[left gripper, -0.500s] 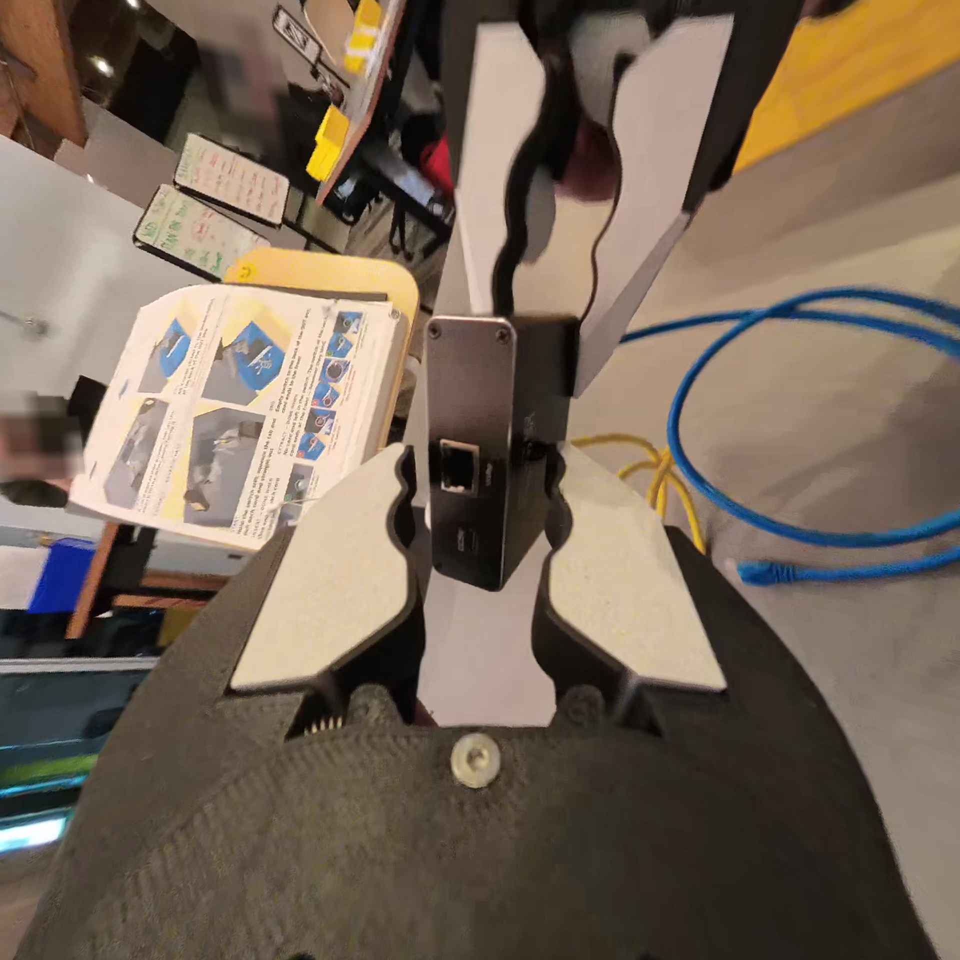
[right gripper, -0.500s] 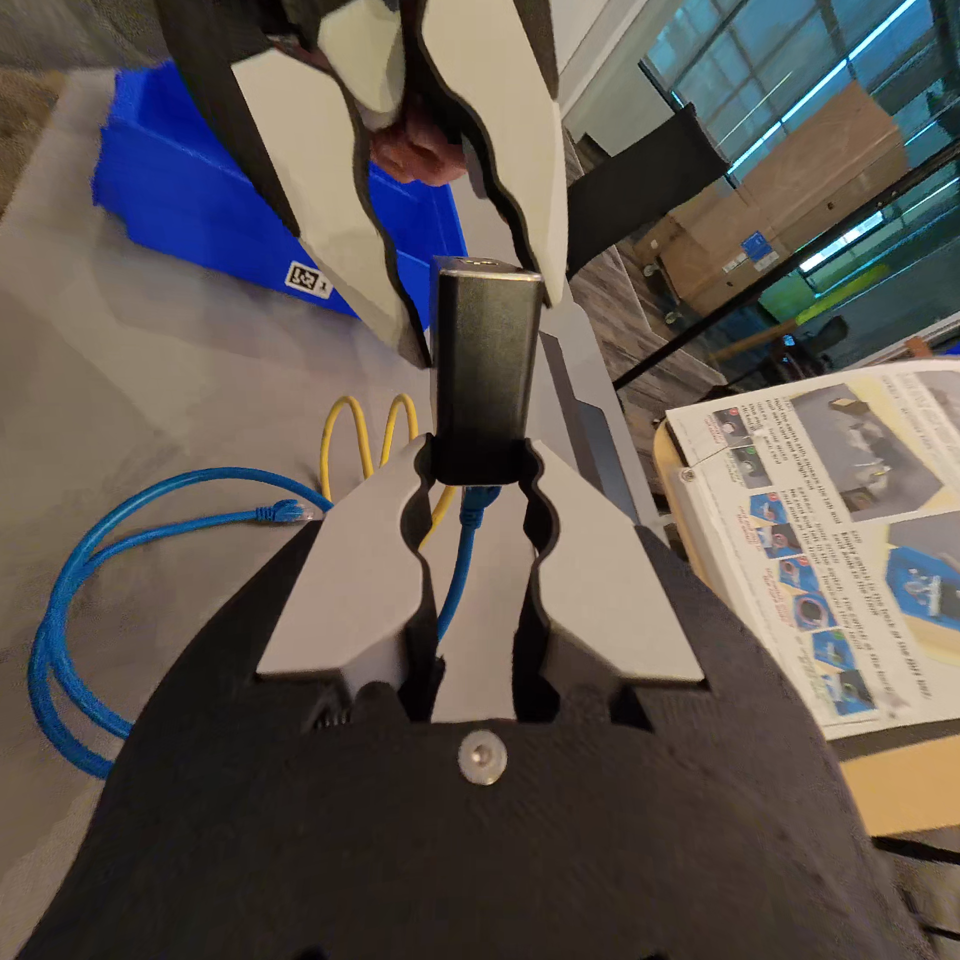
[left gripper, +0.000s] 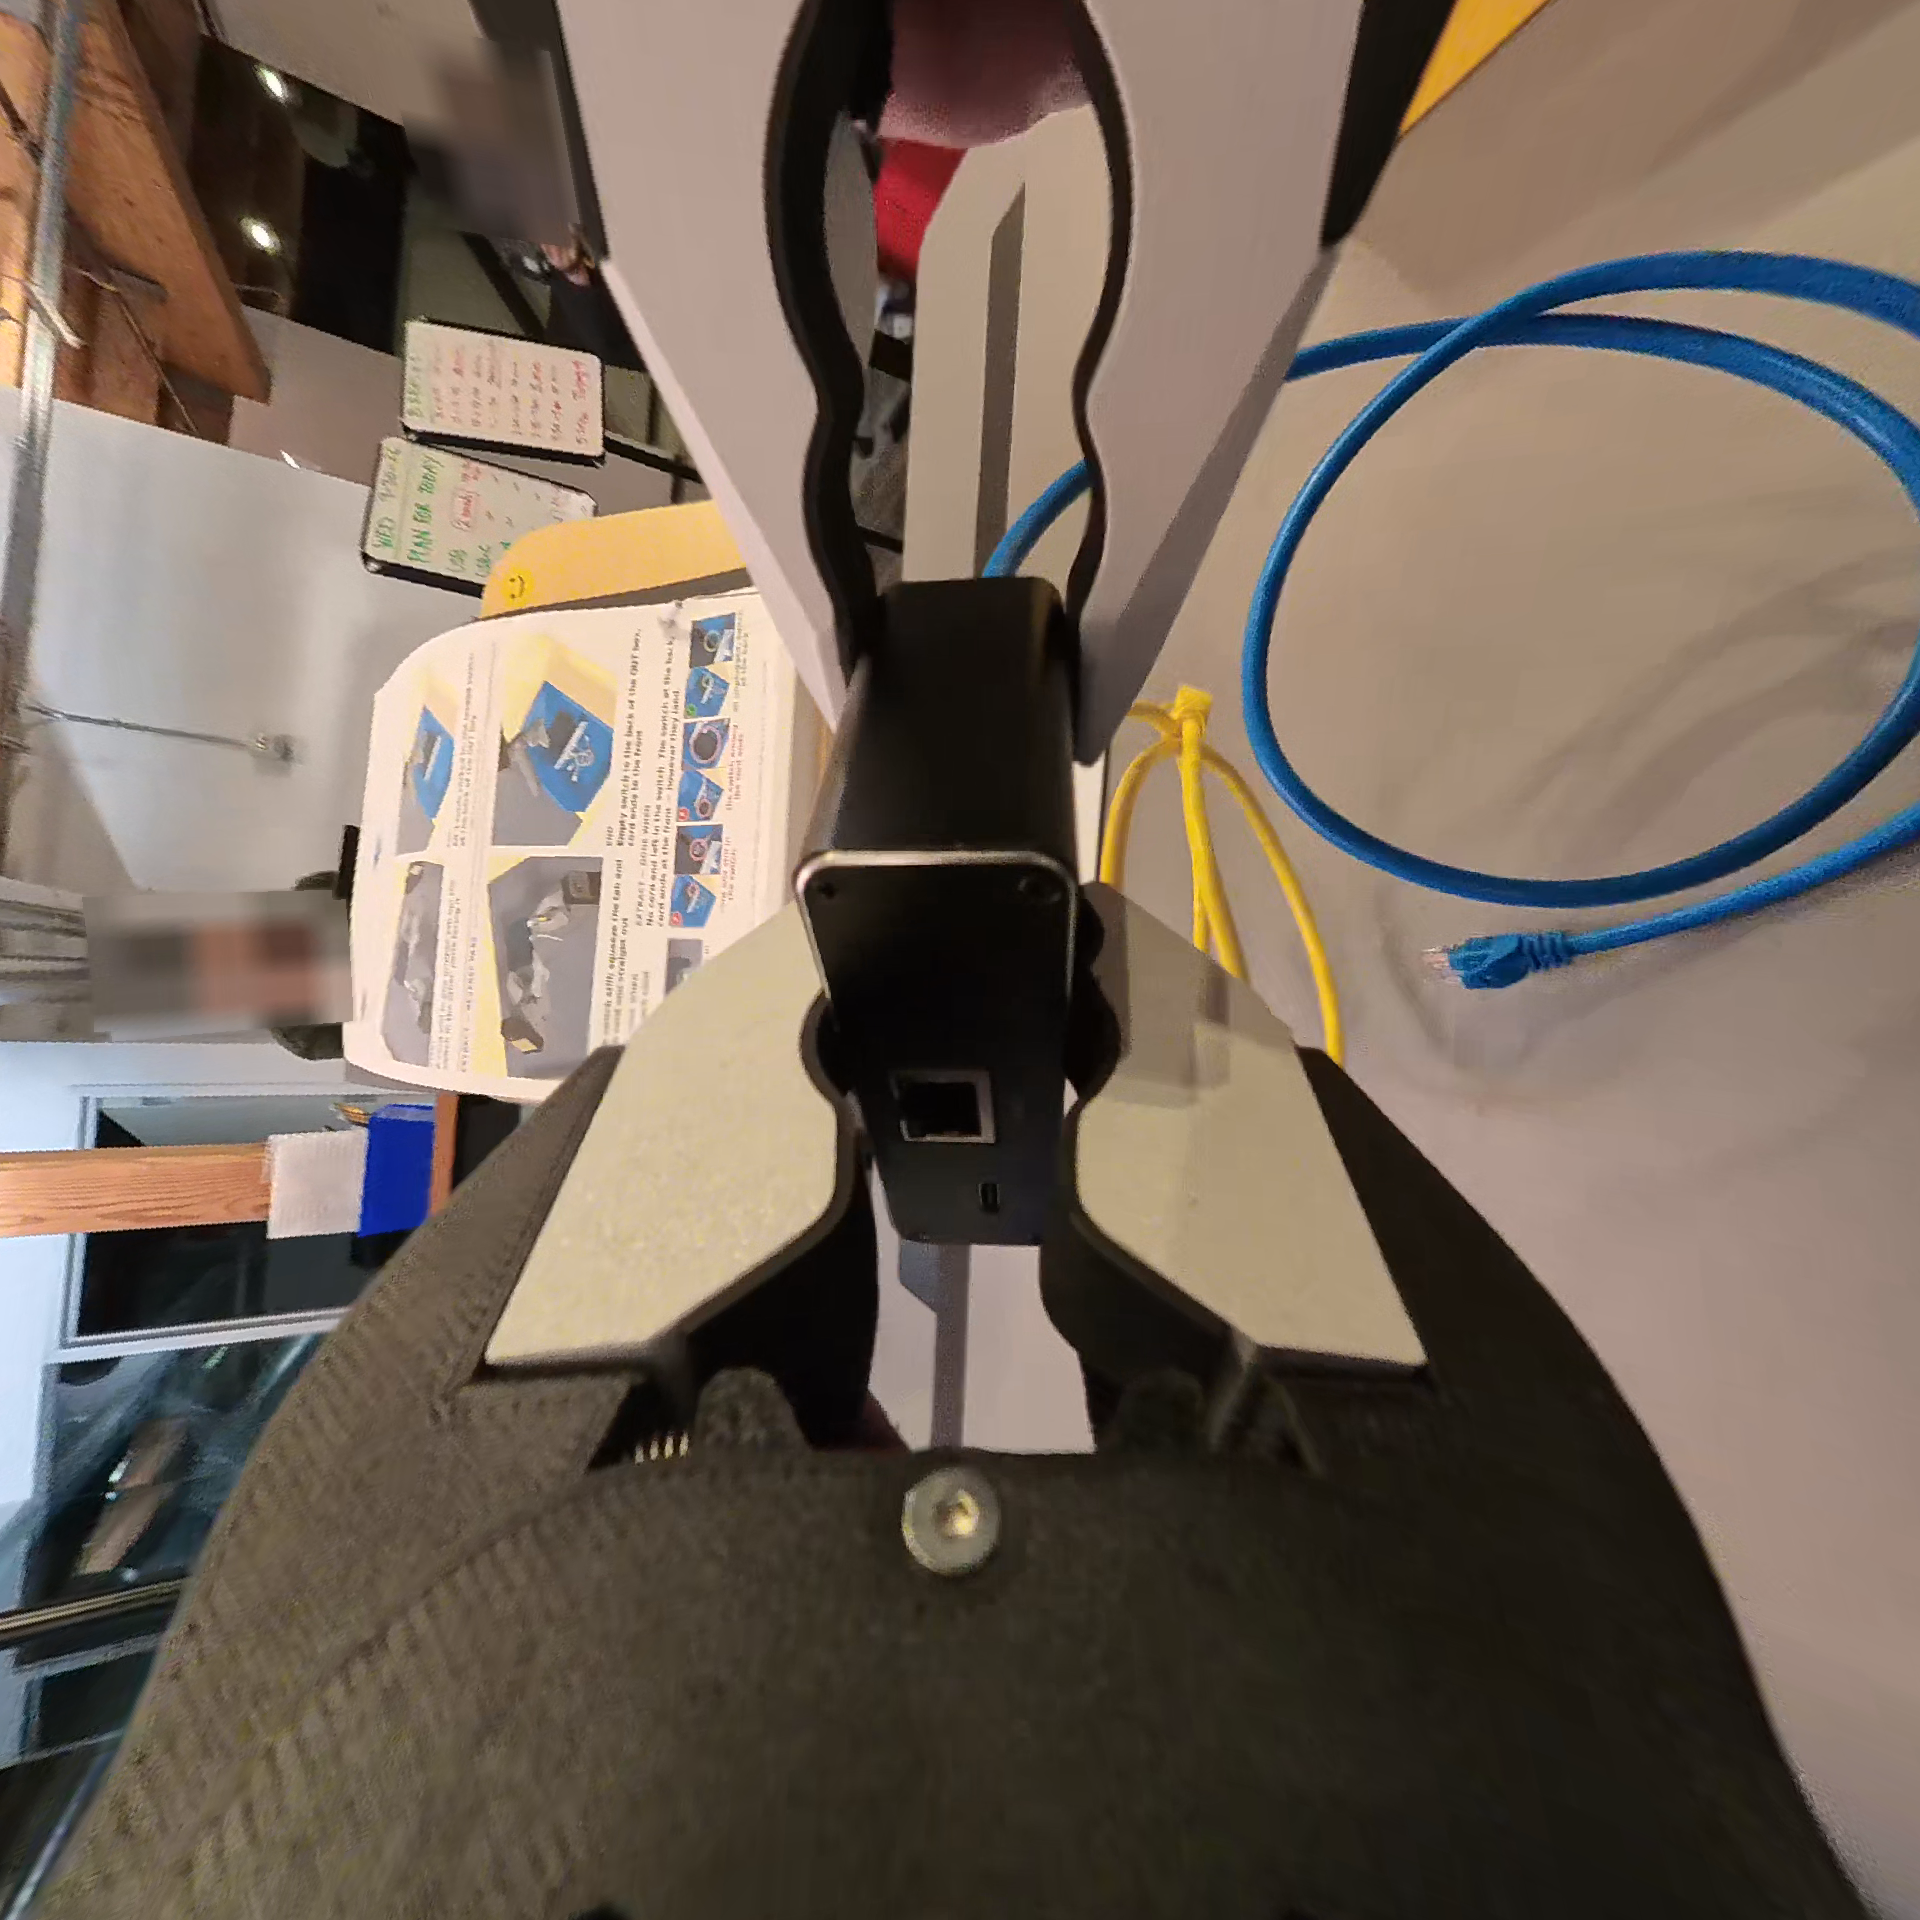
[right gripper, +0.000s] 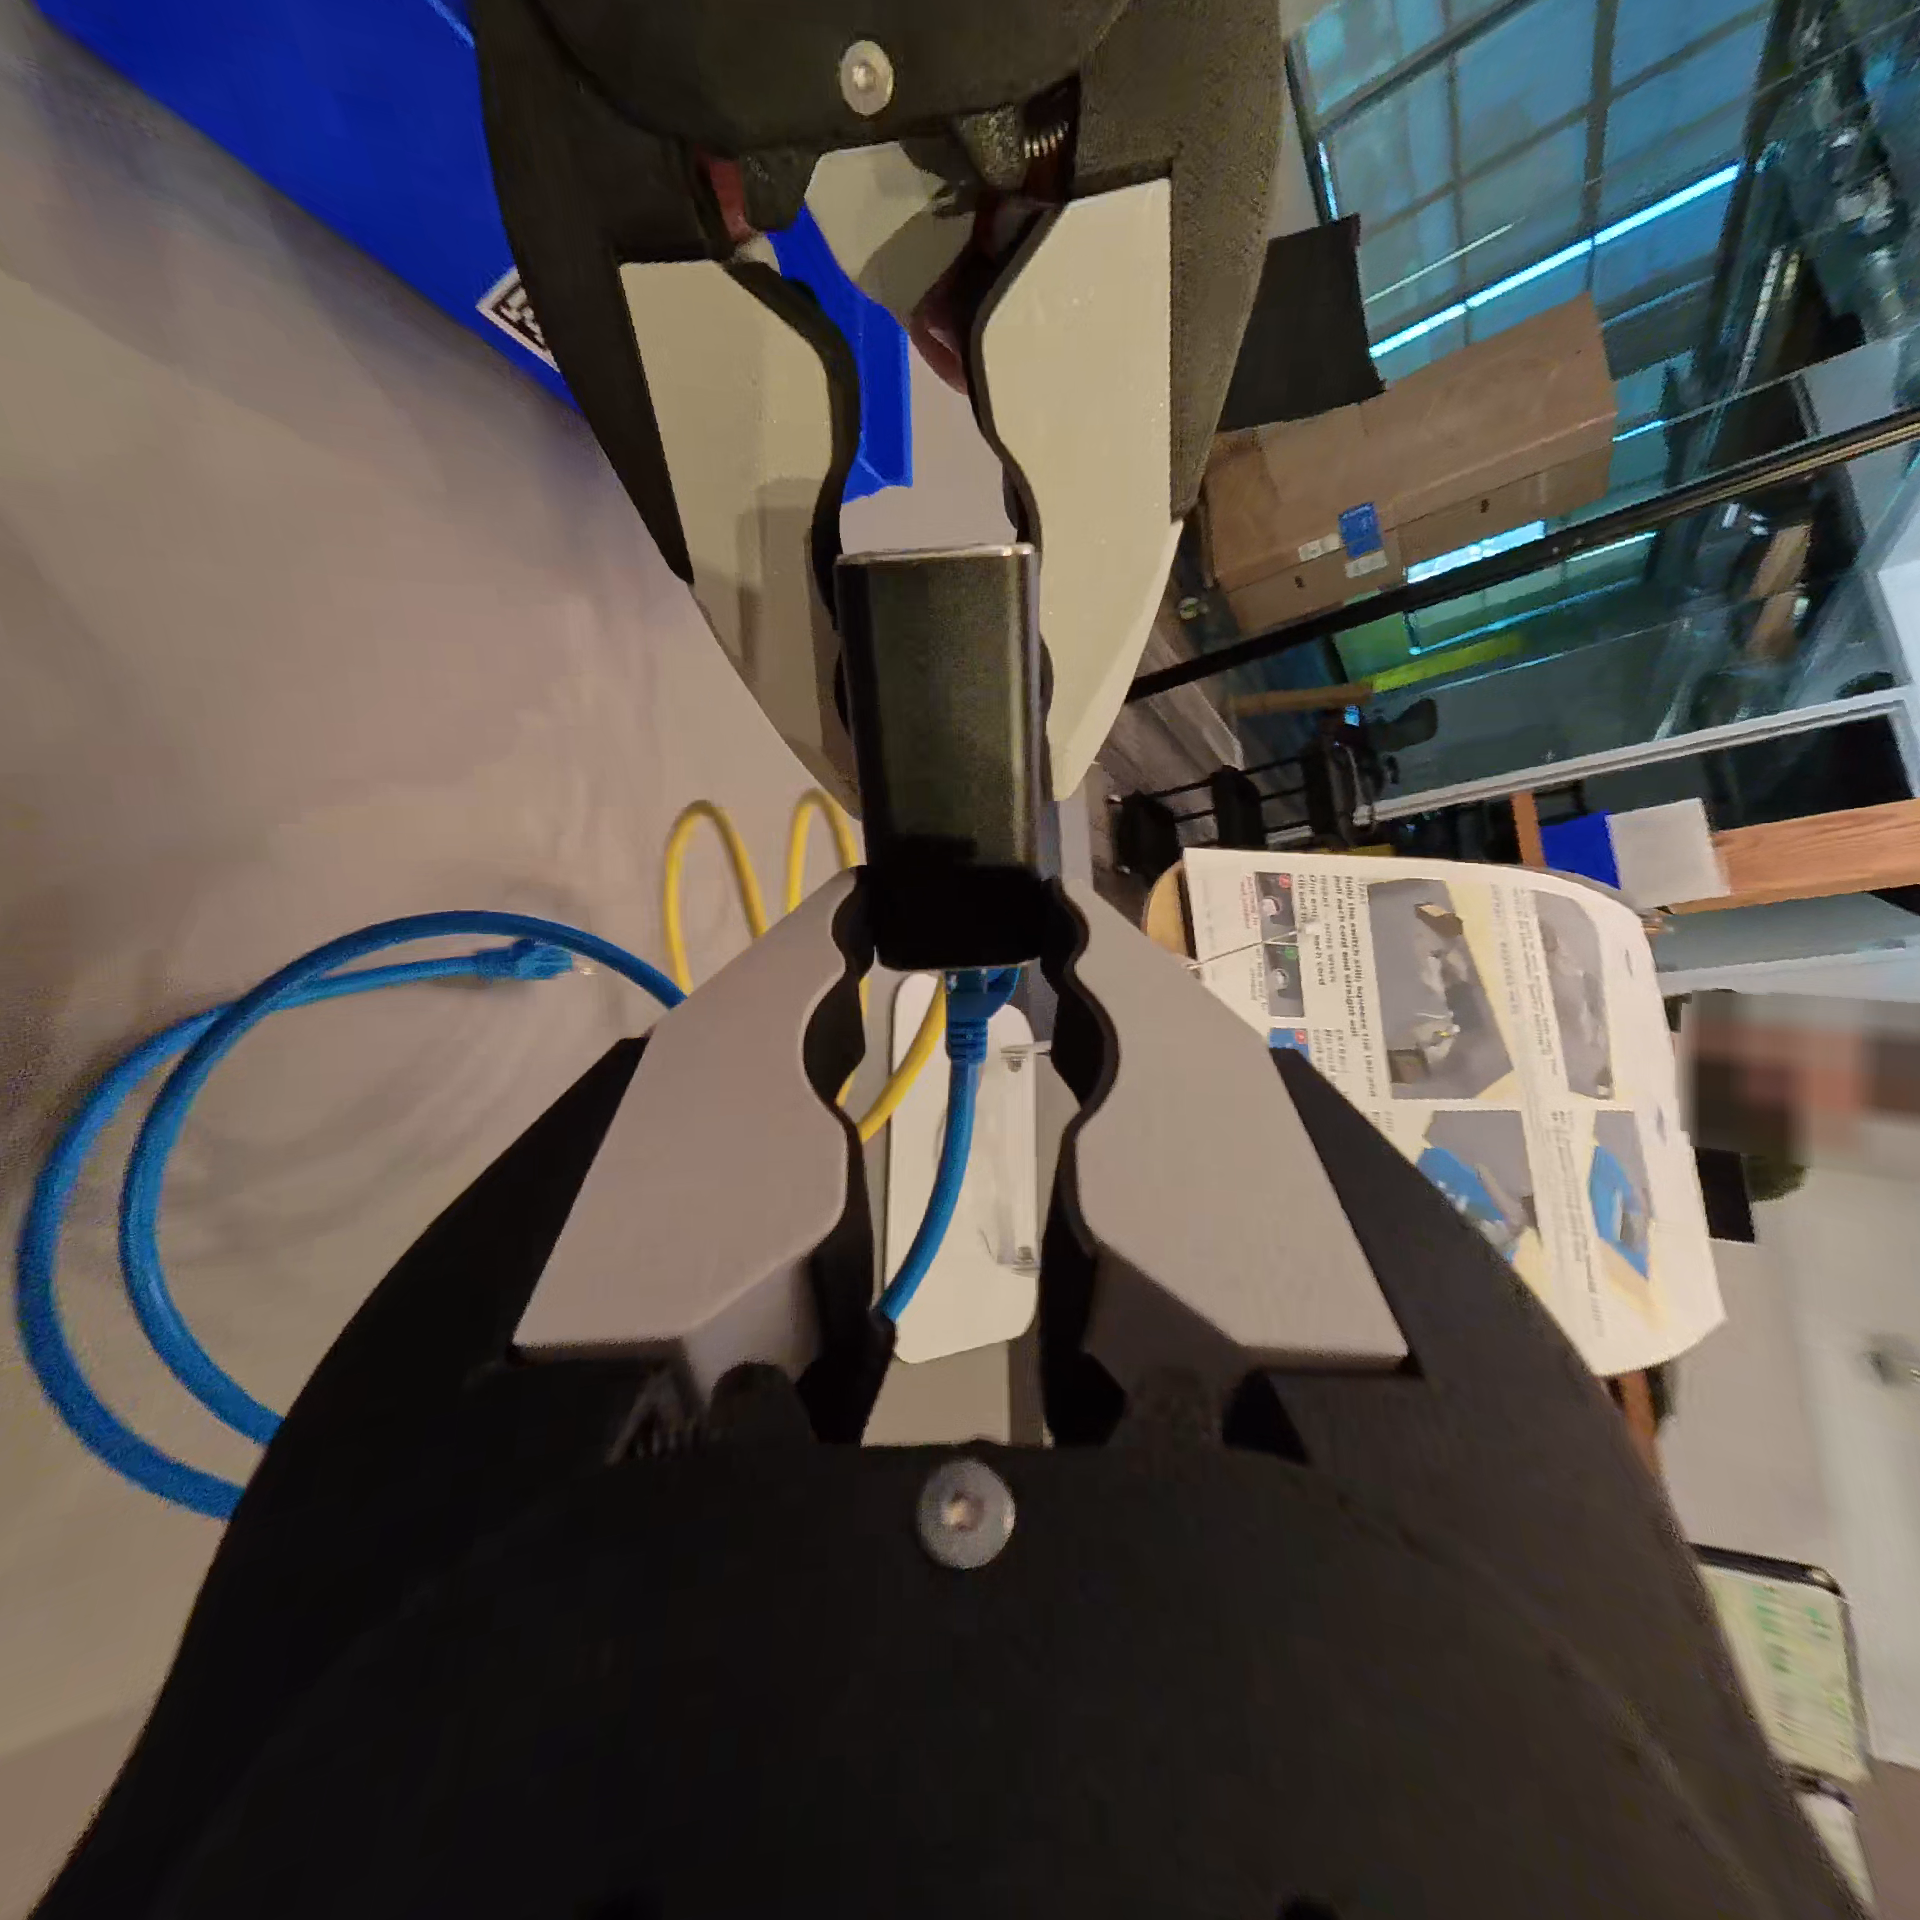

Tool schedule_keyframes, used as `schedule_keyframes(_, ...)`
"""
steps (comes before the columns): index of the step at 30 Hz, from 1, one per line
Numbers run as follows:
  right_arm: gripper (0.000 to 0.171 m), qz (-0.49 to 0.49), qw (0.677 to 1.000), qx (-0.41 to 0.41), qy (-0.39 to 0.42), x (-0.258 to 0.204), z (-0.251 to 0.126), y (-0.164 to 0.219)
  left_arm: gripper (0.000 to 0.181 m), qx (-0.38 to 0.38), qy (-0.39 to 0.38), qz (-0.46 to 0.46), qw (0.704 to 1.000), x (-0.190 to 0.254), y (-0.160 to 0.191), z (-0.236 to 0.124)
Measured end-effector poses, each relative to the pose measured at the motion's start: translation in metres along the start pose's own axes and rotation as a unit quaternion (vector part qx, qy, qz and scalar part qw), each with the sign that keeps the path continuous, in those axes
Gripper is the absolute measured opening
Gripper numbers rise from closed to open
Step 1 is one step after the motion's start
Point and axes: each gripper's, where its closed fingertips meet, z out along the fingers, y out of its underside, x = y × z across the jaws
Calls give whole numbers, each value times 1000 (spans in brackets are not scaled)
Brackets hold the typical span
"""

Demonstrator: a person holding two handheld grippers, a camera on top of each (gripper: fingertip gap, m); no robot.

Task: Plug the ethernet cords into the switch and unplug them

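left gripper (left gripper: 951,1049) clamped on switch (left gripper: 940,831) | right gripper (right gripper: 956,914) clamped on switch's other end | blue cord (right gripper: 961,1091) plugged in

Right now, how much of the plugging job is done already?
Done: one end of the blue cord sits in a port of the switch.
In hand: the left gripper and the right gripper each clamp one end of the switch.
Left: the port facing the left camera is empty; the blue cord's free plug and the yellow cord lie on the table.
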Motion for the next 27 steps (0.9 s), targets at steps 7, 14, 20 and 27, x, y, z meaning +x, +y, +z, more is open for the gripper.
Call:
schedule_keyframes(7, 48, 5, 999, -31, -11, 6, -4, 31, 36, 50, -20, 5, 999, -6, -12, -8)
schedule_keyframes(14, 5, -38, 999, -26, 21, 7, 5, 25, 36, 93, -29, 7, 995, -6, -31, -13)
schedule_keyframes(20, 5, -32, 998, -33, 38, 7, 7, 27, 36, 95, -31, 6, 995, -6, -28, -10)
schedule_keyframes(27, 5, -32, 997, -46, 51, 9, 9, 32, 37, 79, -12, -24, 996, -3, -19, -4)
